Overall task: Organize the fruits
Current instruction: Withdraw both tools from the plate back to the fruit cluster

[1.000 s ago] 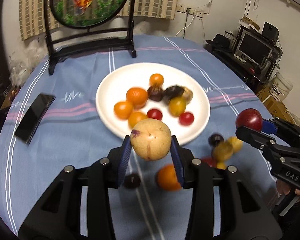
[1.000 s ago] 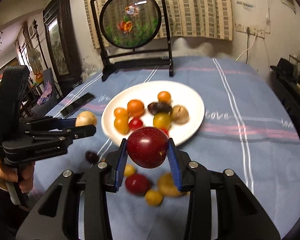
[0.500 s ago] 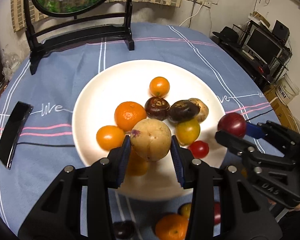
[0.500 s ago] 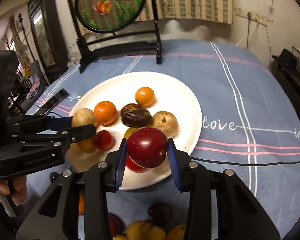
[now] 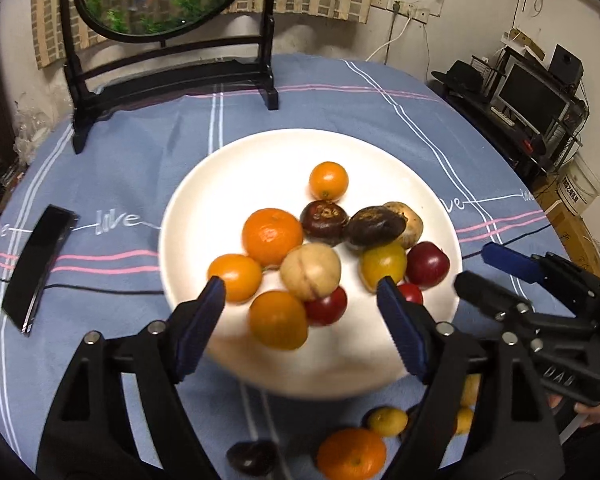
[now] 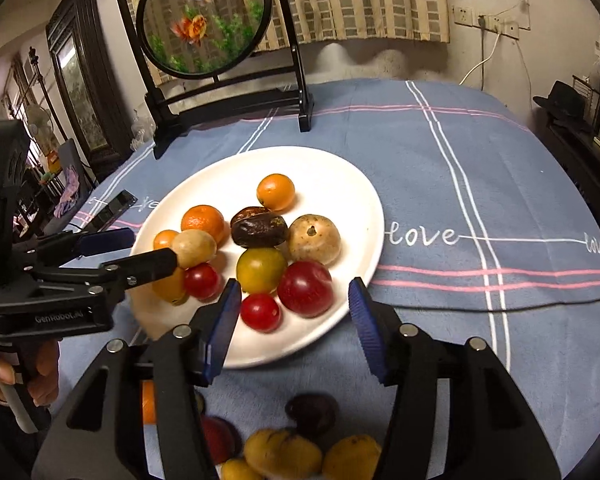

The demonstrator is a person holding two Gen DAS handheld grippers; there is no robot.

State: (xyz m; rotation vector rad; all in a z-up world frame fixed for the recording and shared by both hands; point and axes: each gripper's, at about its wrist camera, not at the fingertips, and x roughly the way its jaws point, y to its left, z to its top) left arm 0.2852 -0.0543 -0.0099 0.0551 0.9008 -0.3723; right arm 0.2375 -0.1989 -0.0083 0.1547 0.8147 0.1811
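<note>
Both fruits have left the claws since a second ago: the tan round fruit [image 5: 310,271] and the dark red plum [image 6: 305,289] now lie on the white plate [image 5: 228,168] among oranges and tomatoes. The left claw [image 5: 302,312] is opening, nothing between its blue pads; the right claw [image 6: 294,312] is opening too, pads clear of the plum. More fruit lies on the near desk [image 6: 480,152], whose blue cloth reads "love" [image 6: 422,235]. "GenRobot.AI" marks the left claw's body. A black phone [image 5: 36,264] lies left of the plate, with a goldfish screen [image 6: 204,20] at the far edge.
</note>
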